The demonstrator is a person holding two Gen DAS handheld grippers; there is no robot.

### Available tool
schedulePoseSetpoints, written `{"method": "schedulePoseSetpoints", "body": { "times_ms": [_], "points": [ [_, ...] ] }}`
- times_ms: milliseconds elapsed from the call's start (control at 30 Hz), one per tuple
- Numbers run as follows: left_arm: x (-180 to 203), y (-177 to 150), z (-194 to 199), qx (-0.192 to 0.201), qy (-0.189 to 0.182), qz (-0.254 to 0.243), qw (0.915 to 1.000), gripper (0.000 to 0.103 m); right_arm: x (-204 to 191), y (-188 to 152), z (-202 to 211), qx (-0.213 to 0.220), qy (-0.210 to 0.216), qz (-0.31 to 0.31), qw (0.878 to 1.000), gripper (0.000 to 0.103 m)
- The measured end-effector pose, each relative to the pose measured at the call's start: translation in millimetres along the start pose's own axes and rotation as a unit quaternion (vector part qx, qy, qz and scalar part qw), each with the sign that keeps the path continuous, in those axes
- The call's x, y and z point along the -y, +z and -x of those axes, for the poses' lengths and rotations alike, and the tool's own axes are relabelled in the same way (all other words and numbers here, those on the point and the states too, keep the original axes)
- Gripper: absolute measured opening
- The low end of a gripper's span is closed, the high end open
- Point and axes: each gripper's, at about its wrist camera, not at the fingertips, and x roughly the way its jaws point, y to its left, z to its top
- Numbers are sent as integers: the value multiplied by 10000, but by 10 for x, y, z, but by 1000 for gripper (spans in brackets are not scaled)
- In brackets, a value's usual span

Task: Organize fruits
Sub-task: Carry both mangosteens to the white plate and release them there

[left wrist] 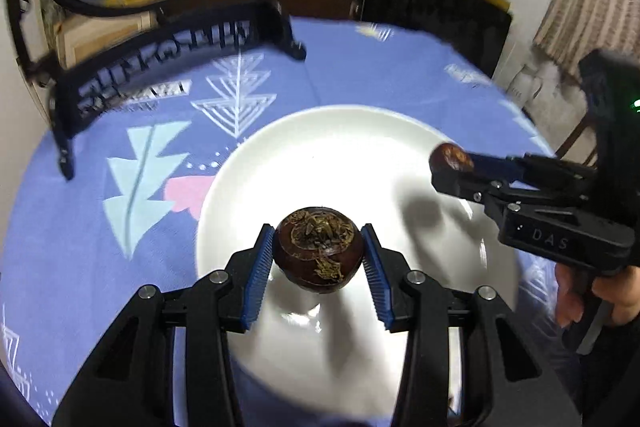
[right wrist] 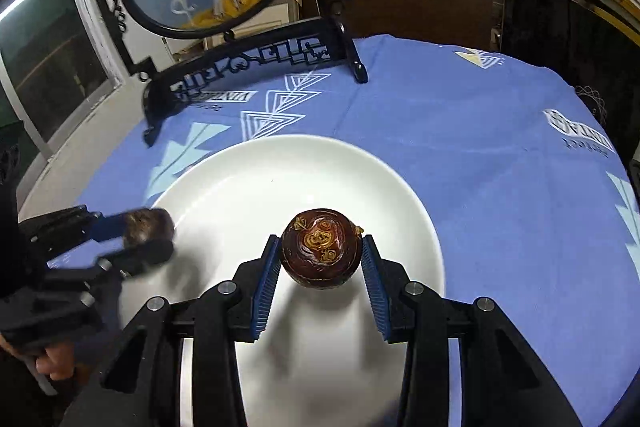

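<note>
dark brown fruit (left wrist: 318,251) (right wrist: 321,253) pinched in each hand-held gripper (left wrist: 318,261) (right wrist: 320,261) above white plate (left wrist: 320,147)

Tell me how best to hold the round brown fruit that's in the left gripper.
Grip the brown fruit across its widest middle, pads on opposite sides, coming in level from the near side above the white plate. The left gripper does so now; the roundness would slip off-centre.

Your right gripper (right wrist: 320,259) pinches a dark brown fruit (right wrist: 321,254) between blue-padded jaws above the white plate (right wrist: 248,187), while your left gripper (right wrist: 152,239), blurred, grips another fruit (right wrist: 146,223) at the plate's left rim.
</note>
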Motion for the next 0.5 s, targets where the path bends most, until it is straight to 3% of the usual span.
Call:
{"method": "schedulePoseSetpoints", "body": {
  "times_ms": [67,133,167,333,500],
  "points": [
    [-3,28,-61,58,191,-52,9998,51,3,46,-63,77,-133,-2,9999,56],
    [-21,13,38,345,379,-31,9987,77,7,20,9,212,-195,-26,9996,57],
    [-30,-24,112,477,405,7,9980,82,2,-18,98,283,-204,-18,9994,57],
    [-38,-339,672,758,249,-53,9968,84,-47,-334,627,521,-312,48,9981,65],
    [124,-1133,1292,808,-95,-461,9956,84,-245,-959,1121,501,-175,320,9981,68]
  ]
}}
